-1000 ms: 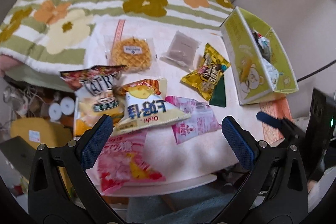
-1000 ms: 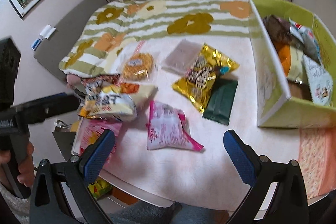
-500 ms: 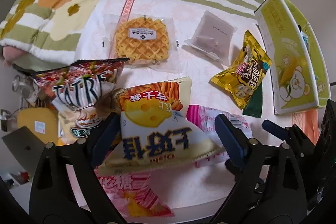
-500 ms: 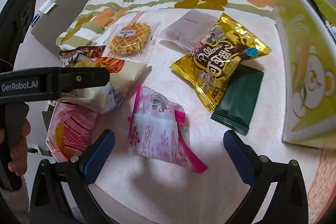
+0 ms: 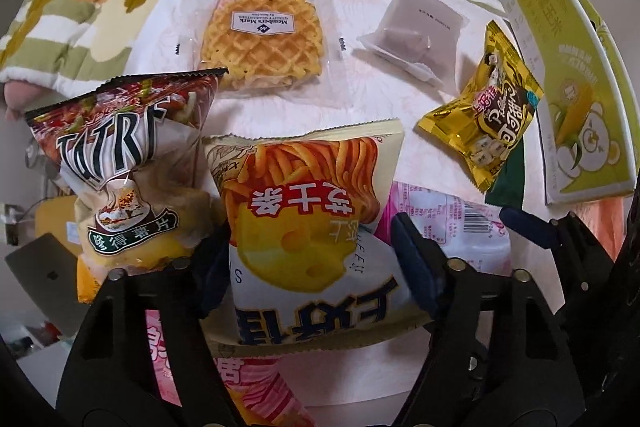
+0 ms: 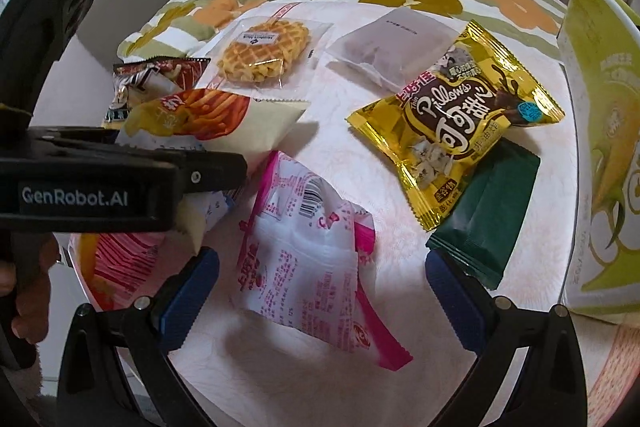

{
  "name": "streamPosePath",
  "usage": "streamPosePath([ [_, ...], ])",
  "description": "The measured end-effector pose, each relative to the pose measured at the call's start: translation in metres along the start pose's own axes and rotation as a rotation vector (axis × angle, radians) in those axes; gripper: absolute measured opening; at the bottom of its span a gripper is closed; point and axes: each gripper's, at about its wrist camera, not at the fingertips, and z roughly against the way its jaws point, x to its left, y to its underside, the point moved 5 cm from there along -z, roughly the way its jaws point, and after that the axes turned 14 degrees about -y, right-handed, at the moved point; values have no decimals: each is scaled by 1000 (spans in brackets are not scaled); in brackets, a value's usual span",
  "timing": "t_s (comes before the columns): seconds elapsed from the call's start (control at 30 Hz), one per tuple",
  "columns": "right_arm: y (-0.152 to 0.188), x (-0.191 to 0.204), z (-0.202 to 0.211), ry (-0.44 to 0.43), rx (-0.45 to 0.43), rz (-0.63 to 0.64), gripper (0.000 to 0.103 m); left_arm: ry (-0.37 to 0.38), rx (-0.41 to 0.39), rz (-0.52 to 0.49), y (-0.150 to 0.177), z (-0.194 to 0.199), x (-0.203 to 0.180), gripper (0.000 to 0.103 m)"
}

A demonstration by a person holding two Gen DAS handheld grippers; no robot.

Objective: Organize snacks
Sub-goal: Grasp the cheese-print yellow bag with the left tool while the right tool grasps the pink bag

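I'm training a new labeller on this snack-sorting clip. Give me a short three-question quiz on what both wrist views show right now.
1. True or false: the gold Pillows bag partly overlaps the dark green packet.
2. Which bag is in the left gripper? A cheese-stick bag; B Tatre chip bag; C waffle pack.
3. What lies beneath the open right gripper?
Key: 1 true. 2 A; its jaws have just been closing and now press that bag between them. 3 The pink-and-white bag.
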Motion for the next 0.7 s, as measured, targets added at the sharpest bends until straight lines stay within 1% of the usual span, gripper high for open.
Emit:
streamPosePath([
  [0.23,-1,1,-1,20,-6,14,103,4,-6,-14,1,5,-1,58],
  [0.53,-6,4,4,32,-36,3,102,11,-73,-24,-8,33,0,58],
  [0.63,-6,7,2,35,-32,7,96,27,-86,-17,-11,41,1,58],
  [0.7,-6,9,0,42,-33,14,95,38,-93,-12,-12,45,3,58],
])
